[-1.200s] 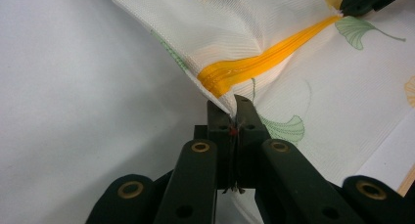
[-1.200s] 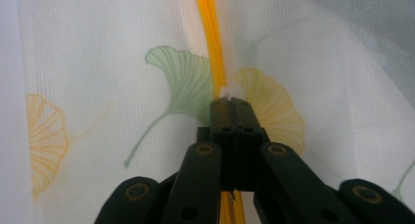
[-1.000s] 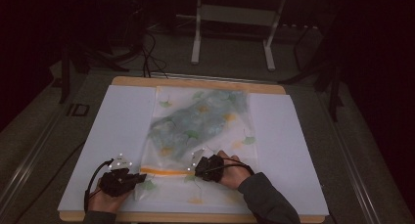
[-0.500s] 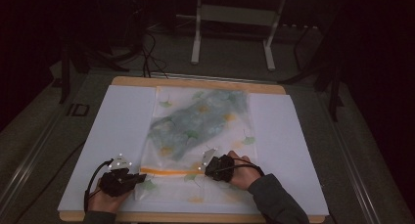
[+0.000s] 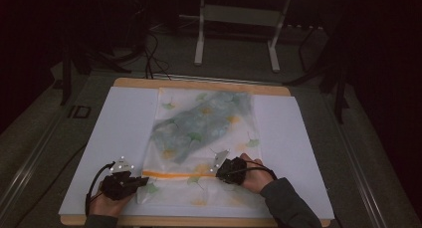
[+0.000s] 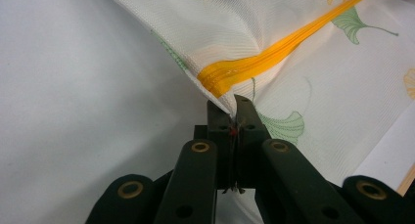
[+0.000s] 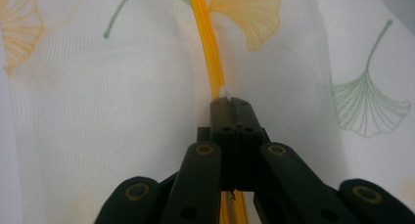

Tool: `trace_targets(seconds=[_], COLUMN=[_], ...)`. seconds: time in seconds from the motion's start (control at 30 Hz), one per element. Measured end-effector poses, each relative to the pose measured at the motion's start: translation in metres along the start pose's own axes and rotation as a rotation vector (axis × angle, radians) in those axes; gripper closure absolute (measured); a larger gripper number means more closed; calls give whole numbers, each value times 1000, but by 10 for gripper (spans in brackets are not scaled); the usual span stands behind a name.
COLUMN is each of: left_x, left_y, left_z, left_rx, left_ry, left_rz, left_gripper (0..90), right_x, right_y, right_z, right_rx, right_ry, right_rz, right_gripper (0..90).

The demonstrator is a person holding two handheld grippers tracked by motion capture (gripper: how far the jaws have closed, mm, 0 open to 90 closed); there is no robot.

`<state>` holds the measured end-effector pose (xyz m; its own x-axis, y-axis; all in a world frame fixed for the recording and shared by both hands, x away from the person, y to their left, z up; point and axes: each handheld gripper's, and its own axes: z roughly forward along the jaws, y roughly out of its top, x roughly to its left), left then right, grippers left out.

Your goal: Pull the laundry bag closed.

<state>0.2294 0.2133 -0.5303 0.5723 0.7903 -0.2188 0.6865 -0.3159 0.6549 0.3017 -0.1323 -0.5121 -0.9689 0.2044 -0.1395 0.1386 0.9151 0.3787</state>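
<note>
left hand-held gripper (image 6: 230,117) clamps mesh bag (image 5: 204,133) corner | right hand-held gripper (image 7: 230,104) pinches zipper (image 7: 208,43) | white table sheet (image 5: 119,123), dark room

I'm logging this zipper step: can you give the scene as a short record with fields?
item: mesh bag with leaf print, flat on a white sheet
zipper: orange, across the bag's near end
left gripper: shut on the bag's corner by the zipper's end
right gripper: shut on the zipper pull, partway along the zipper
</note>
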Motion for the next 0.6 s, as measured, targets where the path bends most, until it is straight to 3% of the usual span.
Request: trace_targets(seconds=[0.6], left_x=[0], left_y=[0], left_z=[0], left_rx=[0], left_ry=[0], left_rz=[0], left_gripper=[884], right_x=[-4], right_y=[-10], right_z=[-4], right_rx=[9], right_ry=[0], right_rz=[7], right_gripper=[900])
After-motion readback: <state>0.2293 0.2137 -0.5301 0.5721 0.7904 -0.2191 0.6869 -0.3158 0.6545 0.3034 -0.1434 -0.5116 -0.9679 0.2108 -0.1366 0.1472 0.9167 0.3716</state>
